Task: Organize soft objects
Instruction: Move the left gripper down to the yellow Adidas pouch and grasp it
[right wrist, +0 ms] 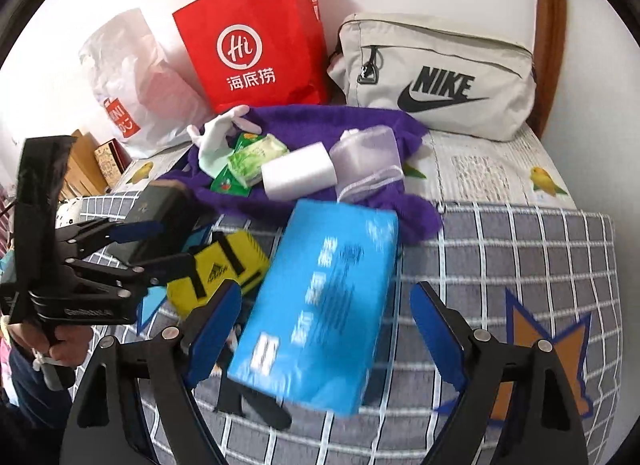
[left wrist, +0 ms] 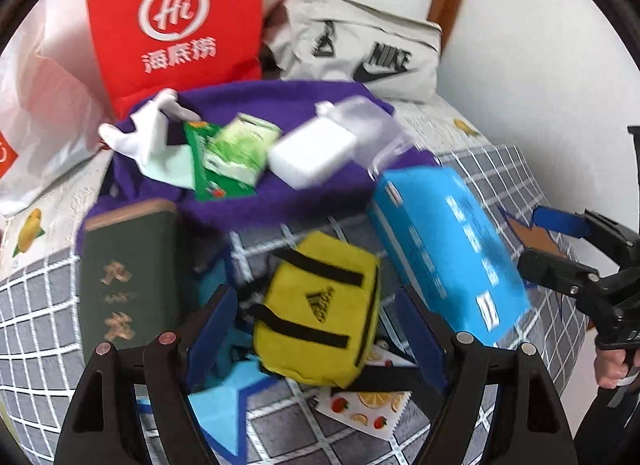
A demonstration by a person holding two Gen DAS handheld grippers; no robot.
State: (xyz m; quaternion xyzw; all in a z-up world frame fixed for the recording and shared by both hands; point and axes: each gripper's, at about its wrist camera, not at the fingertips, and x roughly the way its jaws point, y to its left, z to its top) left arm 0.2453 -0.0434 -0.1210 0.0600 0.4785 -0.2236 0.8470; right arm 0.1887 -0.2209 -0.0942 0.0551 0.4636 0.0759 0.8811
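**Both grippers hanging open over the cluttered bed**

I am looking down along my left gripper (left wrist: 320, 337) and its jaws are standing wide, gripping nothing. The yellow pouch (left wrist: 320, 313) is lying between the two blue fingers (left wrist: 216, 329), but I cannot tell whether either pad is touching it. A dark green box (left wrist: 128, 269) is sitting just left of it, and a fruit-print packet (left wrist: 368, 409) is peeking out from under it.

My right gripper (right wrist: 324, 329) is also hanging open and empty. The blue tissue pack (right wrist: 320, 305) is lying tilted between its fingers, looking blurred, with no pad pressing on it.

Farther back, a purple cloth (right wrist: 320, 121) is spreading across the checked blanket (right wrist: 520, 265). On it are resting a white glove (right wrist: 216, 141), a green packet (right wrist: 256, 157), a white block (right wrist: 298, 175) and a clear pouch (right wrist: 368, 161). Against the wall are standing a red bag (right wrist: 252, 37), a white plastic bag (right wrist: 128, 85) and a beige Nike bag (right wrist: 436, 77).
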